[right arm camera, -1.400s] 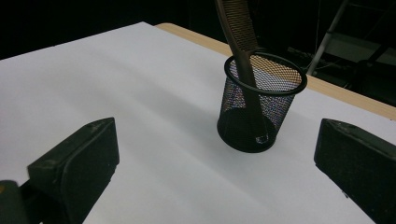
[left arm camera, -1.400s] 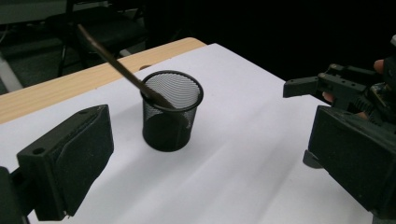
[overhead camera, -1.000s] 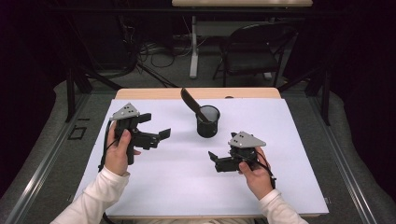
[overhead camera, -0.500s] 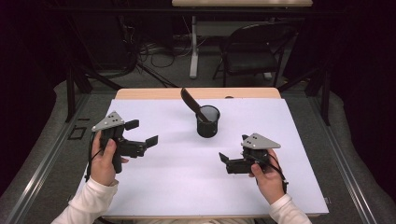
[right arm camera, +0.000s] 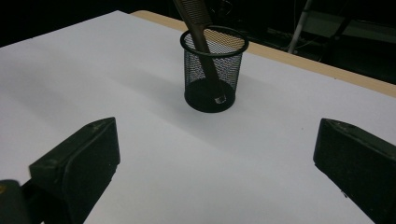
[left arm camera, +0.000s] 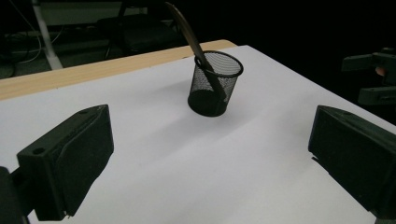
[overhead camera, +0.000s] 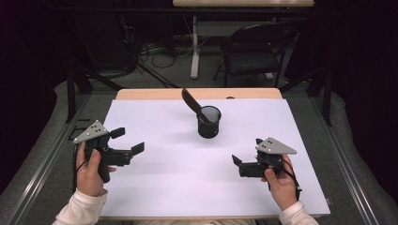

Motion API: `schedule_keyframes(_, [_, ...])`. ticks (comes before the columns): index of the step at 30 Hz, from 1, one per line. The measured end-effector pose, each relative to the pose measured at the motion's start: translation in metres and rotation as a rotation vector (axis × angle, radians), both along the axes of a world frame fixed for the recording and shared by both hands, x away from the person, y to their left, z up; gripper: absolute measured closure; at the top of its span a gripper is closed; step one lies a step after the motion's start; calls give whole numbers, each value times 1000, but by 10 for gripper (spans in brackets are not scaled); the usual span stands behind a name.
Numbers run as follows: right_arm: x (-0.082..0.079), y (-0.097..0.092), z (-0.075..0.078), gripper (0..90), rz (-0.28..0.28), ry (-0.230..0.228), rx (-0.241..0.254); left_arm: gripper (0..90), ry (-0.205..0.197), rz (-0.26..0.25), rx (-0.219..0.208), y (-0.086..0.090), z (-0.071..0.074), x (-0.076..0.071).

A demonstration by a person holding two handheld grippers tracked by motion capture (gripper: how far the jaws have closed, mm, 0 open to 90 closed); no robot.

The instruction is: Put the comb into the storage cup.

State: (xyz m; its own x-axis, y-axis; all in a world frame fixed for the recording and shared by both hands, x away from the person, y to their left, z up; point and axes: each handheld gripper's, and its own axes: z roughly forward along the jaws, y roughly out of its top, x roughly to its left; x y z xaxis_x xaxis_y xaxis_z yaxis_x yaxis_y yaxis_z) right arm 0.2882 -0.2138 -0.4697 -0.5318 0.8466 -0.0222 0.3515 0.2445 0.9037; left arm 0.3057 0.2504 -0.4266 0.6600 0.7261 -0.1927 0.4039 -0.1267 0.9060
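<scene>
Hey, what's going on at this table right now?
A person sits at a white-covered table with a hand-held gripper in each hand. The left hand-held gripper and the right hand-held gripper are both open, holding nothing and apart from everything else. Between them, farther back, a black wire-mesh cup stands upright with a dark comb leaning out of it toward the left. Both grippers point roughly toward the cup.
</scene>
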Motion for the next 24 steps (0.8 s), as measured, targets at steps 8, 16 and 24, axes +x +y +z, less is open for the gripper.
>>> schedule_keyframes(8, [-6, -18, -4, 4, -42, 8, 0, 5, 2, 43, -9, 16, -13, -8])
schedule_keyframes(16, [-10, -36, -12, 4, -100, 19, 12, 5, 22, 84, -36, 30, -35, -15])
schedule_keyframes(24, [-9, -51, -22, 7, -154, 34, 33, 5, 39, 118, -57, 41, -53, -15])
